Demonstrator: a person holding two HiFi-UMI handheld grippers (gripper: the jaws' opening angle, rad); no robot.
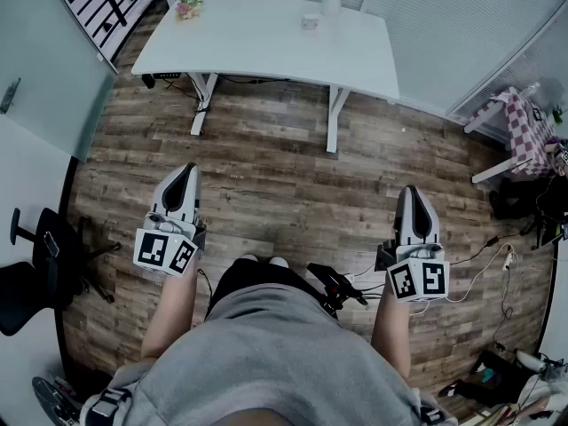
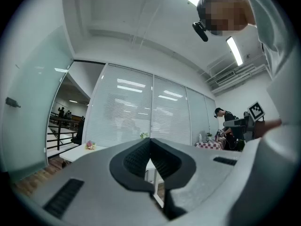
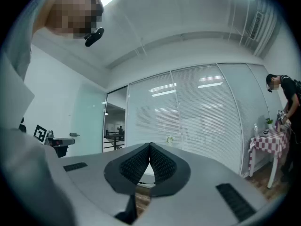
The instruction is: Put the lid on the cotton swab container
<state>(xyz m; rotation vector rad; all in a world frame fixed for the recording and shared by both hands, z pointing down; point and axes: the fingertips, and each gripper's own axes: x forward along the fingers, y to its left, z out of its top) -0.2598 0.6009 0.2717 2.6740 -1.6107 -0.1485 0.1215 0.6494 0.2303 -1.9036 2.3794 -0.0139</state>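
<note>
A small pale container stands on the white table at the far end of the room; from here I cannot make out its lid. My left gripper and right gripper are held level over the wood floor, well short of the table. The left gripper view shows its jaws closed tip to tip with nothing between them. The right gripper looks the same in its own view, shut and empty.
On the table are a vase with flowers and a pink posy. A black chair stands at the left. A checked-cloth table and floor cables are at the right, where a person stands.
</note>
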